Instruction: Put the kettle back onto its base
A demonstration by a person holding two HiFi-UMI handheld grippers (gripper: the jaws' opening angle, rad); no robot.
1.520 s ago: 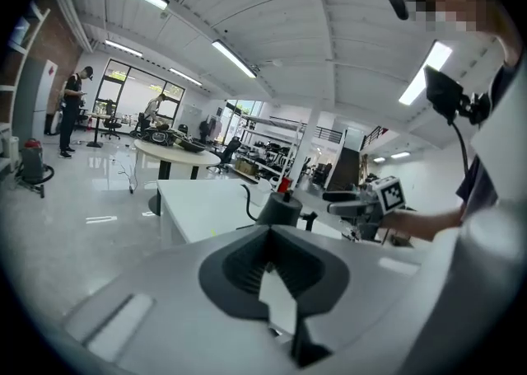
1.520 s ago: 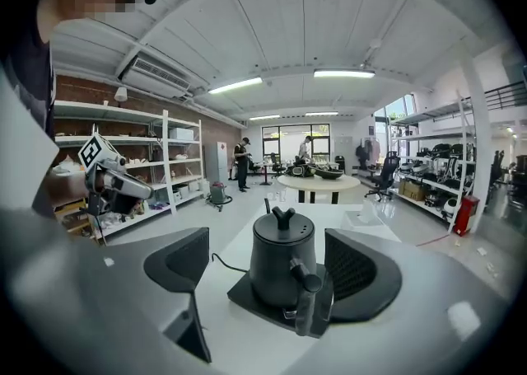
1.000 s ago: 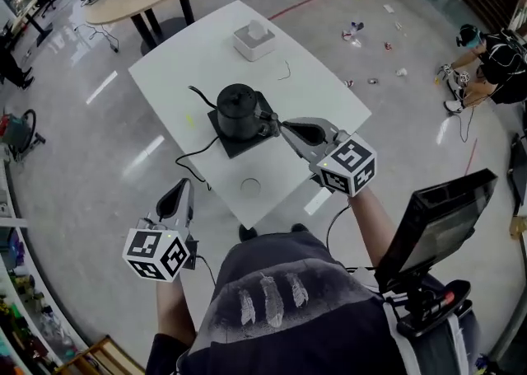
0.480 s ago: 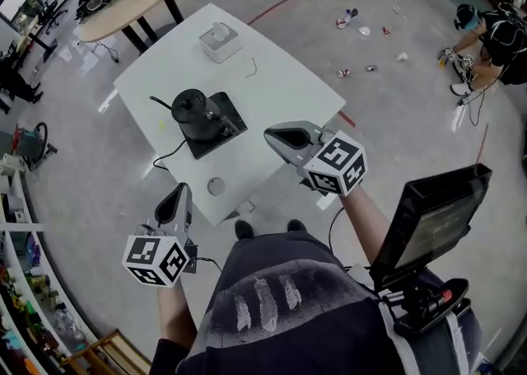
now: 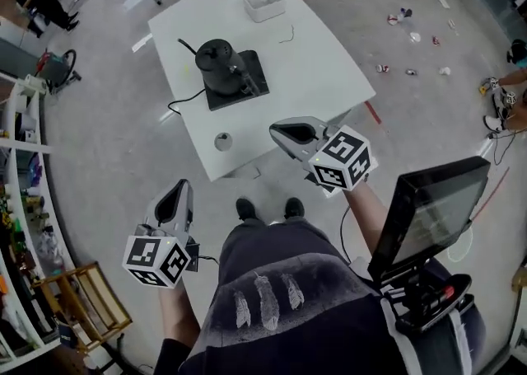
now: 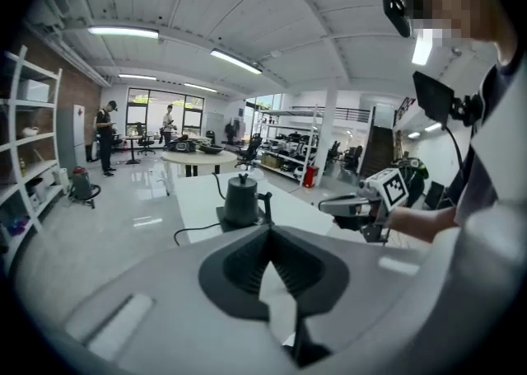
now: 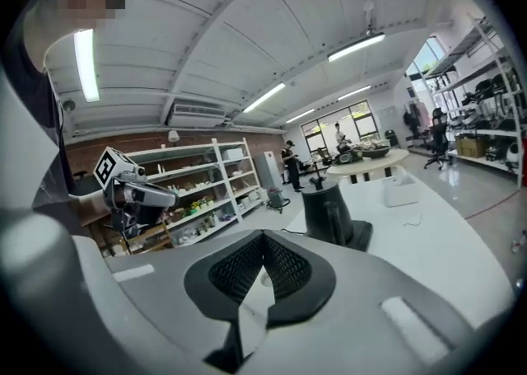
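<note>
The left gripper [image 5: 175,198] hung low beside the person's legs, off the white table [image 5: 313,68] and well short of it. Its own view showed the jaws closed tip to tip with nothing between them.

Further right, on the table, the black gooseneck kettle [image 5: 216,64] stood upright on its square black base [image 5: 254,85] and looked properly seated, so the task appeared finished. A power cord [image 5: 183,102] ran from the base over the table's left edge.

The kettle looked like a rigid, smooth-walled metal body. It would probably be slippery on the round belly and noticeably heavy if it held water. Its thin spout [image 5: 188,46] curved off to the left and seemed the part most easily bent or knocked. The upright handle [image 6: 265,203], on the side facing the person, looked like the sound place to clamp, gripped high so that the weight hung below the jaws. The lid knob would probably only lift the lid.

A small round grey object [image 5: 223,142] lay near the table's front edge, and a white box [image 5: 263,2] sat at the far end.

The right gripper [image 5: 284,129] hovered just off the table's near corner, apart from the kettle. Its jaws were fully closed and empty.
</note>
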